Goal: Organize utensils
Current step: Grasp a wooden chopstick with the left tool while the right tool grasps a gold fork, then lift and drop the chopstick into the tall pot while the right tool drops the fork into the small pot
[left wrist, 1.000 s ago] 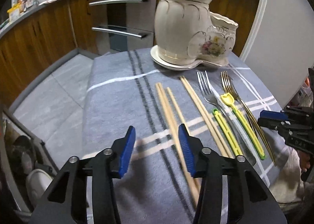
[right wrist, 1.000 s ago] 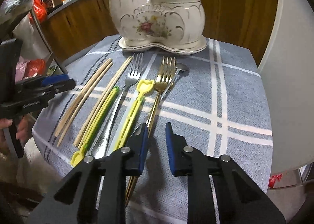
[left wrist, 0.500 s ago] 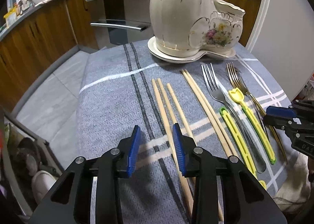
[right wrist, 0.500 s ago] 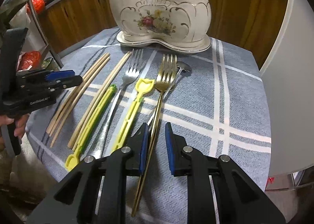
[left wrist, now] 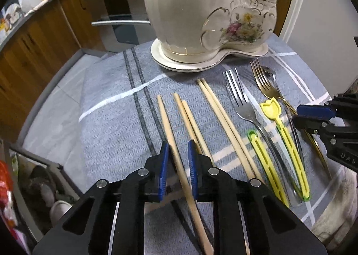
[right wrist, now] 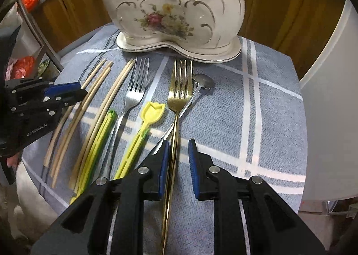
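**Both grippers straddle utensils; neighbours crowd each pick**

Your left gripper (left wrist: 177, 150) has its jaws closing around the leftmost chopstick (left wrist: 166, 121); the pads stand a little apart and do not yet press on it. Just right of its right pad lie two more chopsticks (left wrist: 188, 116), close enough to be caught by it. Further right lies another chopstick pair (left wrist: 220, 112).

Your right gripper (right wrist: 177, 150) stands with jaws narrowly apart over the handle of the gold fork (right wrist: 180, 89). The handle runs along the left pad; whether it touches there cannot be told, and the right pad is clear of it. A small spoon (right wrist: 202, 81) crosses under the fork, its handle running toward the left finger. A yellow tulip-tipped tool (right wrist: 152, 112) lies just left of the fork, then a silver fork (right wrist: 134, 89), then a yellow-green slotted tool (right wrist: 107, 121).

All utensils lie flat on the grey-blue checked cloth (right wrist: 246, 121) covering the tabletop. The two-compartment ceramic holder (right wrist: 172, 9) stands upright at the far edge, beyond the utensil tips. Wooden cabinets (left wrist: 33, 53) stand behind.
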A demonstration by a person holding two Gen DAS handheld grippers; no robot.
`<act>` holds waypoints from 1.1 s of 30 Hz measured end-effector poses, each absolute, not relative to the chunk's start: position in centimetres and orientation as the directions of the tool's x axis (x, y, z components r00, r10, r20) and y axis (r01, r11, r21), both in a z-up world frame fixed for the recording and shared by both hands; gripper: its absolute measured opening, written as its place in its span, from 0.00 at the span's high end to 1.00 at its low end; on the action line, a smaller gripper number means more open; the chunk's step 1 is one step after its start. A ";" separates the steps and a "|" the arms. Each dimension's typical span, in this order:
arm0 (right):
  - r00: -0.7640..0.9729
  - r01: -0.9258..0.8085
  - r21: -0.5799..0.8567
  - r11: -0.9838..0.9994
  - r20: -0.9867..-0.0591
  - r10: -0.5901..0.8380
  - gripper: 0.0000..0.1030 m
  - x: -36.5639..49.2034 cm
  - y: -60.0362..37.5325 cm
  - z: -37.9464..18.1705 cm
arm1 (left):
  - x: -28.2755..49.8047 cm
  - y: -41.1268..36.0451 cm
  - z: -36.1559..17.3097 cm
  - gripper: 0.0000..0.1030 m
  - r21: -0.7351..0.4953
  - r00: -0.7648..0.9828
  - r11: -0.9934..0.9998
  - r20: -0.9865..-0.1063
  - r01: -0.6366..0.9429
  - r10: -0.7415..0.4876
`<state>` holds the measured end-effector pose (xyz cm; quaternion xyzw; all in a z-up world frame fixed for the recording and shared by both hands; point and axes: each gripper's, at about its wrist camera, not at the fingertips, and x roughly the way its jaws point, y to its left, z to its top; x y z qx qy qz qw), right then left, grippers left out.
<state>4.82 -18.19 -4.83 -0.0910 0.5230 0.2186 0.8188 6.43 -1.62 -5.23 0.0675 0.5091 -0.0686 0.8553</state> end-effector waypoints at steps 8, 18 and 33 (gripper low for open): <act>0.408 -0.410 0.046 0.911 -0.884 0.228 0.94 4.3 -17.5 -4.8 | 7.0 -2.2 -5.0 0.93 0.080 0.445 0.981 -0.896 0.178 -0.007; 0.532 -0.424 0.148 0.894 -0.758 0.378 0.94 2.1 -20.4 -2.1 | 4.1 -0.3 -2.9 0.94 0.048 0.528 0.987 -0.848 0.154 -0.041; 0.697 -0.516 0.174 0.839 -0.484 0.529 0.94 -0.4 -22.6 3.4 | -2.1 0.8 4.8 0.94 -0.090 0.778 0.953 -0.558 0.289 -0.288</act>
